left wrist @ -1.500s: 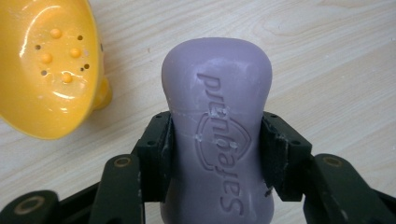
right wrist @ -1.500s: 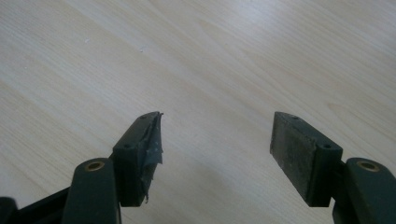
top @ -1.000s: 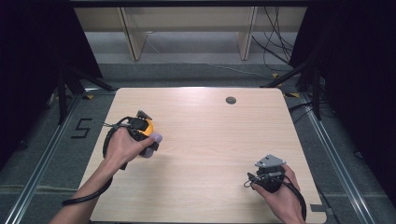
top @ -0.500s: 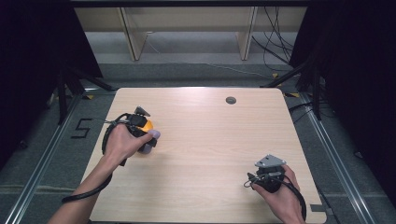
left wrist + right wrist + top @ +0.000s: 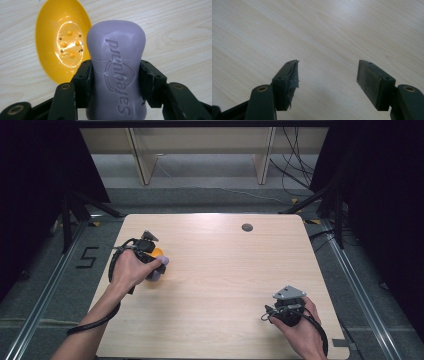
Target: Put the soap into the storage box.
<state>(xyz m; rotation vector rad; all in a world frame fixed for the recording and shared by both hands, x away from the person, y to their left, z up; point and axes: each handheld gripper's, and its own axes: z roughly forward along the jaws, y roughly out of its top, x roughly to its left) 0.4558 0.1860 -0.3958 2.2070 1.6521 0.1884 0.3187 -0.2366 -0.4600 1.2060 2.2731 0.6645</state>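
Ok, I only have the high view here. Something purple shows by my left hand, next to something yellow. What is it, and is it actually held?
Observer: It's a purple soap bar with raised lettering, and the left gripper is shut on it, one pad on each long side.
Operator: And the yellow thing?
Observer: A yellow oval soap dish, lying on the table with small holes and bumps in its floor. Nothing lies in it; the bar is beside it in the left gripper view.
Operator: Is my right gripper carrying anything?
Observer: No. The right gripper is open over bare wood, and the lining on one pad looks torn.
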